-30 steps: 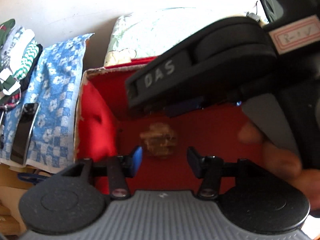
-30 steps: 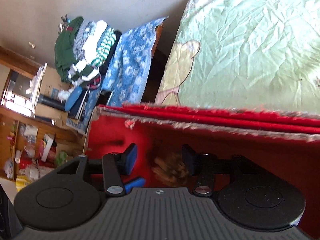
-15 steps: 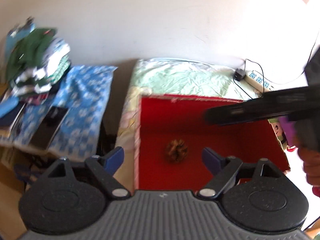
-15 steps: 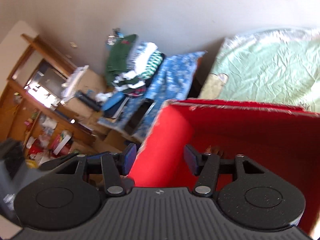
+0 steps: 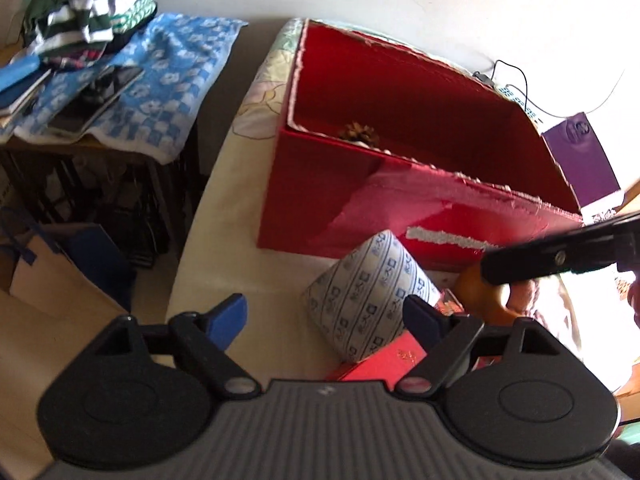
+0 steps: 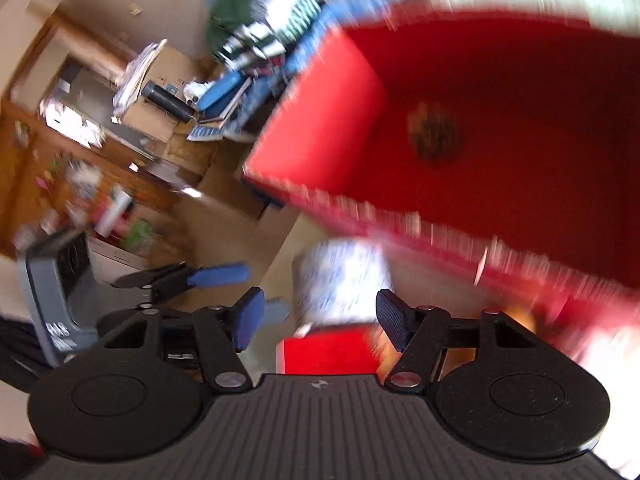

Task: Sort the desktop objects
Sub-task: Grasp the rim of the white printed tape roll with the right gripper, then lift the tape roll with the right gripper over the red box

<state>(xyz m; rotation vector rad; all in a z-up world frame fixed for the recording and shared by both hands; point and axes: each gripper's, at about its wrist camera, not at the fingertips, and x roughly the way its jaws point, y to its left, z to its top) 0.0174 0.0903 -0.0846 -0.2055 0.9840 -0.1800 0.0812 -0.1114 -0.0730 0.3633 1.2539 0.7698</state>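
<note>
Pale yellow bedding (image 5: 224, 216) forms the work surface; a red box (image 5: 320, 188) stands open on it at 12 o'clock in the left wrist view. A blue checked towel (image 5: 160, 80) with stacked clothes (image 5: 92, 8) lies at 10 o'clock, well apart from the box.

Completed: one brown pine cone (image 5: 358, 134) rests on the box floor, partly hidden behind the near wall. The right wrist view shows it blurred at 1 o'clock (image 6: 434, 136).

Remaining: a patterned white roll (image 5: 368, 300) stands just in front of the box, beside a flat red packet (image 5: 384, 360) and an orange object (image 5: 480, 292) at 3 o'clock. None of these is in the box.

Left gripper (image 5: 324, 318): jaws spread wide, nothing between them; the roll sits just ahead of its right finger. Right gripper (image 6: 318, 320): jaws likewise apart and empty, aimed at the roll (image 6: 340, 280). Motion blur in that view prevents finer detail.

Judgement: sorting is at an early stage; the roll is the likely next pick.
</note>
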